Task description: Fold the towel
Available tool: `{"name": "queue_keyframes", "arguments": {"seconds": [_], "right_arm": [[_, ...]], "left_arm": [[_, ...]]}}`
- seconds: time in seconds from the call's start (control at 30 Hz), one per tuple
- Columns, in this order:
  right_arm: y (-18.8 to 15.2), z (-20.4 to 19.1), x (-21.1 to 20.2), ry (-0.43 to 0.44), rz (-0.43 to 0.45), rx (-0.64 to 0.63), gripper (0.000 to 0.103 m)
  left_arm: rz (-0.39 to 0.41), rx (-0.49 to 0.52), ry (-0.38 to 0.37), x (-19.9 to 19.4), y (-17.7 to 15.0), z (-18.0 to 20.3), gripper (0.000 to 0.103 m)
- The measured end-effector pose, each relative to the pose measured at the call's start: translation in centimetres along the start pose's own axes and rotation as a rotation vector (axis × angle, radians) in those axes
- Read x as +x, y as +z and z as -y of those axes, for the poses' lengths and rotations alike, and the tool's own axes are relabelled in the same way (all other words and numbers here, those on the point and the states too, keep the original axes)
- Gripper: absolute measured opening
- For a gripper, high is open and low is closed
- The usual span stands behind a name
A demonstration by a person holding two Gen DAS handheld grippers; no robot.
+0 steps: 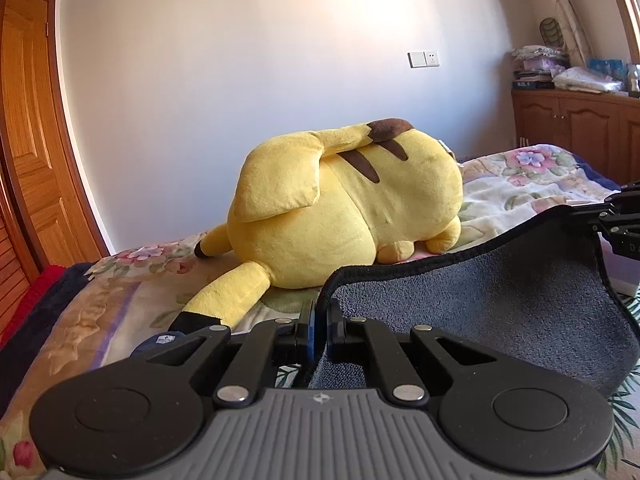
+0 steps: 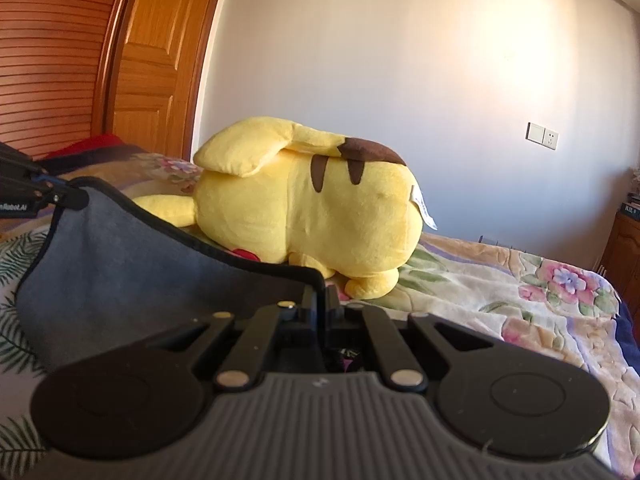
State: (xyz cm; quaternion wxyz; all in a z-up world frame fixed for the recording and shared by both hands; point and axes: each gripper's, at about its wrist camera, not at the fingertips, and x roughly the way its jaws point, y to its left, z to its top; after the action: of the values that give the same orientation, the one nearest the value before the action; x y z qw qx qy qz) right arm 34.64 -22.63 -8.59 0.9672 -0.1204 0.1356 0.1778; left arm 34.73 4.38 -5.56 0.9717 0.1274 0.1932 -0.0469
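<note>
A grey-blue towel (image 1: 500,300) with a dark hem hangs stretched between both grippers above a bed. My left gripper (image 1: 320,312) is shut on the towel's left corner, the hem pinched between its blue pads. The right gripper (image 1: 600,220) shows at the right edge of the left wrist view, holding the other corner. In the right wrist view my right gripper (image 2: 322,296) is shut on the hem of the towel (image 2: 120,260), and the left gripper (image 2: 60,196) grips the far corner at the left edge. The towel sags between them.
A large yellow plush toy (image 1: 348,204) lies on the floral bedspread (image 1: 520,176) just beyond the towel. A wooden door (image 1: 32,120) stands at the left, a wooden cabinet (image 1: 576,128) with stacked items at the right. A white wall is behind.
</note>
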Motion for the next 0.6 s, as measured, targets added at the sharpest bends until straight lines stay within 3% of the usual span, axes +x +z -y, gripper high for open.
{"name": "queue_keyframes", "arguments": {"seconds": [0.33,0.6], "right_arm": [[-1.1,0.2,3.3,0.000,-0.048,-0.007,0.003],[-3.7,0.0,6.1,-0.001,-0.137,0.005,0.004]], "left_arm": [[-0.036,-0.010,0.014,4.0,-0.9,0.1,0.005],[-0.135,-0.063,0.006,7.8,-3.3,0.0,0.007]]}}
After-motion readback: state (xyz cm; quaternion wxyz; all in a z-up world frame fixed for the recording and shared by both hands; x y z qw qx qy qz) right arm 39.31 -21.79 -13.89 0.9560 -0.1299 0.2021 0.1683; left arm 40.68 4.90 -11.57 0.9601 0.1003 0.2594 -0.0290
